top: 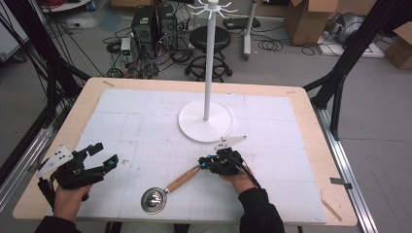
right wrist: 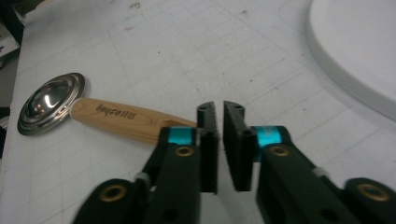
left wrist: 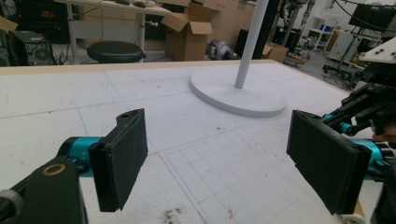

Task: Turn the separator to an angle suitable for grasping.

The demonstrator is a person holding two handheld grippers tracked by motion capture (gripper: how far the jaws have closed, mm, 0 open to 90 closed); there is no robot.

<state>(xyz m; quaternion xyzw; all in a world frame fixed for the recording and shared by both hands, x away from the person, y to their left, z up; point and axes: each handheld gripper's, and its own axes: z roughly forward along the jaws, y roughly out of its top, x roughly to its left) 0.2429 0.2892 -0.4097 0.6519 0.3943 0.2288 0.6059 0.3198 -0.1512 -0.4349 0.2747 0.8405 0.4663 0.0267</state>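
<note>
1. White foam board (top: 145,116) is covering the wooden table (top: 311,145), with boxes, a stool and cables showing on the floor beyond it.
2. Near the middle of the board, a white stand (top: 206,121) is rising from its round base; it serves as the landmark.
3. On the person's side of the stand, a scoop (top: 167,190) is lying flat on the board, its steel bowl pointing toward the near edge and its wooden handle angling up toward the stand.
4. Just in front of the stand's base, the right gripper (top: 203,164) is sitting at the handle's end. In the right gripper view its jaws are standing a narrow gap apart, nothing between them, and the handle (right wrist: 128,121) is lying just beside the left jaw, not clamped.
5. Well to the left of the stand, the left gripper (top: 104,155) is hovering near the board's edge. Its pads (left wrist: 121,158) are spread wide, grasping nothing.
</note>
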